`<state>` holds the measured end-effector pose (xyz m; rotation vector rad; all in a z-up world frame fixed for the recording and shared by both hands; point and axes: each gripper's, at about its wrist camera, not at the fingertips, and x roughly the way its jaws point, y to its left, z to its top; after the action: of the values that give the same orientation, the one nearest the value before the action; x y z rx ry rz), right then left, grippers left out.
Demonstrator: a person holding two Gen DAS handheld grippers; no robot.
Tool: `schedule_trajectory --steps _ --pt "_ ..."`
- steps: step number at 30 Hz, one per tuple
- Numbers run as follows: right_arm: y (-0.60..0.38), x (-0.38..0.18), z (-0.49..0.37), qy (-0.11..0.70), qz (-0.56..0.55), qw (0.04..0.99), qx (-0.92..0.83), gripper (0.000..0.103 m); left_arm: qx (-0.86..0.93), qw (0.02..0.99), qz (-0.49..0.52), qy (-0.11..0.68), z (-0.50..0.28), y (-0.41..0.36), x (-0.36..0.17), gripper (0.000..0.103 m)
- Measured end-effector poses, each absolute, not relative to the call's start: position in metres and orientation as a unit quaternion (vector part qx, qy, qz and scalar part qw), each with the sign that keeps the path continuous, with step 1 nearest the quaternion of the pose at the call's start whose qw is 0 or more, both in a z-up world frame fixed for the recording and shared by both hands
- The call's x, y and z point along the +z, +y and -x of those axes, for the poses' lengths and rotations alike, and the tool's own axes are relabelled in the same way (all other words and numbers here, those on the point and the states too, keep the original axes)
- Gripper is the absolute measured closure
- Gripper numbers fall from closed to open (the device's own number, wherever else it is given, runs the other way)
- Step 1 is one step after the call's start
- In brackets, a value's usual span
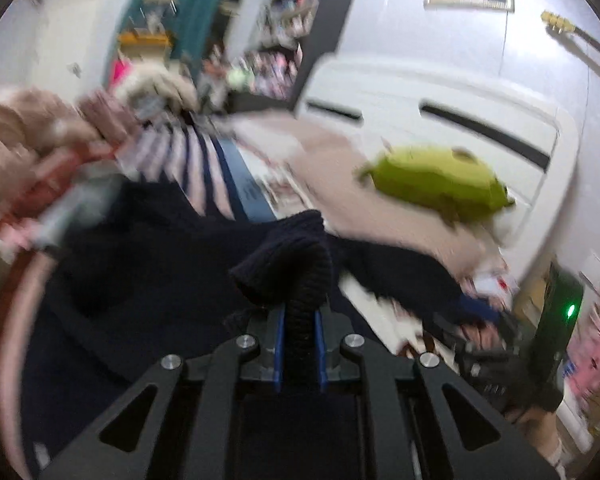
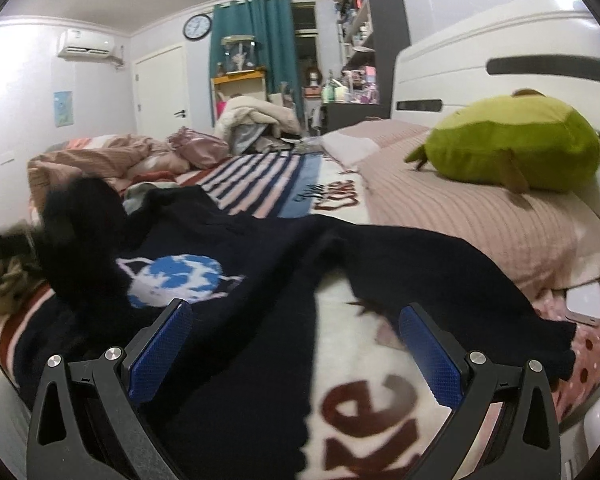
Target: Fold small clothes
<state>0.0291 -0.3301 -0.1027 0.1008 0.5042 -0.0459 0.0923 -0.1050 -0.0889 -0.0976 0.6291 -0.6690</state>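
The jaws of the left gripper are clenching a ribbed navy cuff, which is standing up between the blue pads as a thick fold of knit. The jaws of the right gripper are standing wide apart and are grasping nothing; the dark knit and the printed bed cover are lying below the gap, and contact between the pads and the cloth cannot be confirmed from this view.

The task's thing, a navy sweater with a blue-and-white planet motif, is lying on the bed, spread across the striped cover. One sleeve is extending flat toward the pillow side, near the green plush toy. The opposite sleeve is appearing in the right wrist view as a raised, blurred dark mass at the left edge of the garment.

Progress assessment: the fold is judged to be at an early stage. The body is lying open and the motif is fully exposed. One sleeve is being handled; the other sleeve and the body folds are not yet done. No finished, folded garment is visible in either view.
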Motion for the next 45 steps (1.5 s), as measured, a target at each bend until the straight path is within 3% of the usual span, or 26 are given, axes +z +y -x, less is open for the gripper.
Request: schedule_trajectory --steps 3,10,16,20,21,24,26,28,38,45 --pt "-0.340 -0.110 -0.030 0.256 -0.057 0.965 -0.025 0.000 -0.329 0.873 0.047 0.357 -0.104 -0.118 -0.122 0.086" --pt "-0.333 -0.112 -0.035 0.267 -0.061 0.962 0.012 0.000 -0.328 0.874 0.044 0.354 -0.087 -0.097 -0.118 0.040" --pt "-0.298 -0.116 -0.052 0.304 -0.089 0.942 0.106 0.000 -0.245 0.921 0.056 0.296 -0.072 -0.028 -0.083 0.028" --pt "-0.271 -0.136 -0.067 0.351 -0.080 0.926 0.111 0.009 -0.193 0.941 0.056 0.272 -0.063 0.015 -0.075 0.026" --pt "-0.267 -0.143 -0.072 0.361 -0.075 0.924 0.101 0.015 -0.183 0.944 0.061 0.267 -0.060 0.028 -0.075 0.025" --pt "-0.261 -0.155 -0.082 0.365 -0.054 0.926 0.081 0.052 -0.172 0.946 0.079 0.263 -0.060 0.052 -0.079 0.024" --pt "-0.258 -0.160 -0.088 0.385 -0.052 0.918 0.085 0.066 -0.166 0.947 0.083 0.263 -0.061 0.063 -0.081 0.024" --pt "-0.257 -0.160 -0.087 0.392 -0.061 0.914 0.088 0.092 -0.161 0.948 0.085 0.260 -0.061 0.067 -0.083 0.024" --pt "-0.260 -0.115 -0.041 0.328 -0.014 0.944 0.043 0.097 -0.160 0.950 0.096 0.249 -0.048 0.068 -0.083 0.023" --pt "-0.280 -0.124 -0.028 0.357 -0.038 0.932 0.037 0.097 -0.169 0.950 0.085 0.248 -0.044 0.053 -0.077 0.022"
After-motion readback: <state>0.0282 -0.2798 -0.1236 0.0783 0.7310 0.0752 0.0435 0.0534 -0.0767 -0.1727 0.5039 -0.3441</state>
